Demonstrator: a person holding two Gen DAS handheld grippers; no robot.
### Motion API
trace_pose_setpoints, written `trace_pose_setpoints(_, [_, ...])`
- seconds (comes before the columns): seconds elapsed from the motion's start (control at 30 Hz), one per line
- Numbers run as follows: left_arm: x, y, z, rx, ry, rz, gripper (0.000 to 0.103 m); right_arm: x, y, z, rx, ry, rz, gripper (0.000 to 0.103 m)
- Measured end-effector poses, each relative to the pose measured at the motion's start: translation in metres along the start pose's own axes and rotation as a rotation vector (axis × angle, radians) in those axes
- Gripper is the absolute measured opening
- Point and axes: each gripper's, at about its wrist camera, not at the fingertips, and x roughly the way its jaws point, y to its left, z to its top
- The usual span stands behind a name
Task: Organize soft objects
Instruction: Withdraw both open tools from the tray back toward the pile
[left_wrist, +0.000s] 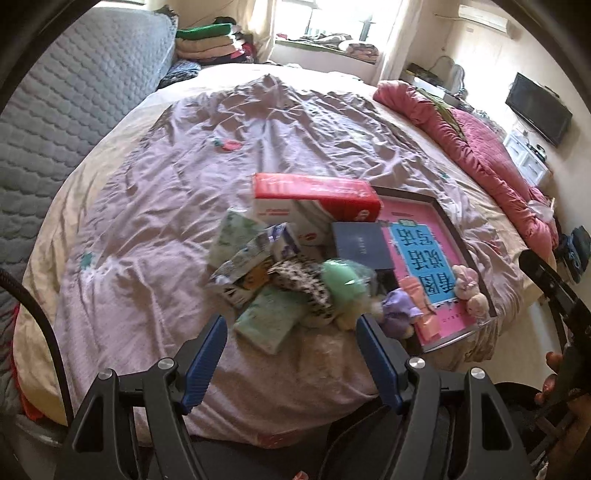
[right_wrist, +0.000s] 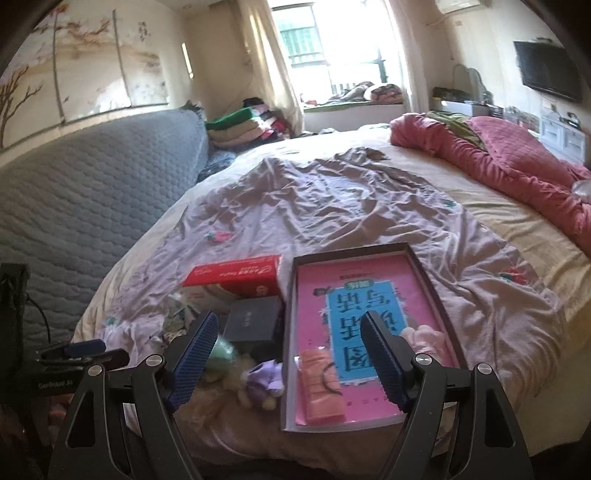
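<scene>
left gripper (left_wrist: 291, 325): fingers spread wide, nothing between them, above the near edge of the pile, touching nothing
right gripper (right_wrist: 290, 330): fingers spread wide, empty, above the near end of the tray; also seen at the right edge of the left wrist view
bed (left_wrist: 147, 206): round, rumpled mauve sheet (right_wrist: 332, 206) on top
soft pile (left_wrist: 280, 280): near the bed's near edge, just left of the tray; tissue packs, patterned cloth, small plush all jumbled and touching
green pack (left_wrist: 267, 319): flat, nearest the left gripper
green plush (left_wrist: 338, 282): on the pile, beside the dark box
purple plush (right_wrist: 264, 378): against the tray's left rim, outside it
tray (right_wrist: 417, 258): dark-rimmed, pink and blue printed sheet inside
pink pack (right_wrist: 321, 387): inside the tray, near-left corner
pink plush (left_wrist: 467, 282): inside the tray, right side, a second small one next to it
red box (left_wrist: 317, 192): behind the pile, touching the tray's far-left corner
dark box (left_wrist: 360, 245): between red box and tray
pink quilt (right_wrist: 517, 162): bunched on the bed's far right
</scene>
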Motion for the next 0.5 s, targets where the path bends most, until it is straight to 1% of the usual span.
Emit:
trace_pose_setpoints(0.2, [0.003, 0.016, -0.005, -0.026, 0.01, 0.008, 0.072, 0.011, 0.021, -0.009, -0.052, 0.036, 0.032, 0.081])
trace_pose_setpoints(0.33, [0.007, 0.026, -0.009, -0.033, 0.023, 0.03, 0.072, 0.019, 0.032, -0.016, -0.078, 0.07, 0.044, 0.081])
trace_pose_setpoints(0.43, [0.01, 0.036, -0.014, -0.051, 0.032, 0.038, 0.072, 0.025, 0.038, -0.023, -0.066, 0.097, 0.067, 0.081])
trace_pose_setpoints(0.5, [0.013, 0.041, -0.016, -0.058, 0.042, 0.039, 0.072, 0.033, 0.046, -0.03, -0.057, 0.131, 0.081, 0.081])
